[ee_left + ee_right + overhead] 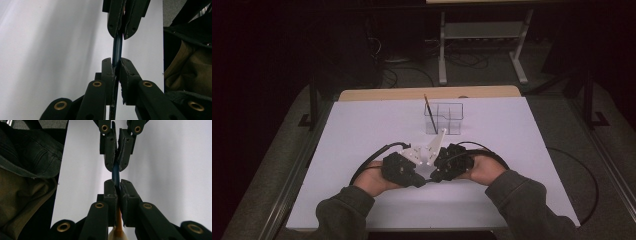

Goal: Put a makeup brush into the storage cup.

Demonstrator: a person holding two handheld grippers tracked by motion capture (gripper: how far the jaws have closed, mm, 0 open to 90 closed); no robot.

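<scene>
Both grippers' fingers (110, 75) (111, 195) clamp tight on one thin blue brush (117, 48) between them.

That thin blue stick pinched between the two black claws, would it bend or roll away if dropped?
The blue stick spans straight between the left gripper and right gripper, so it is probably stiff. It looks round and slim, so likely light and apt to roll on the smooth white table.
</scene>
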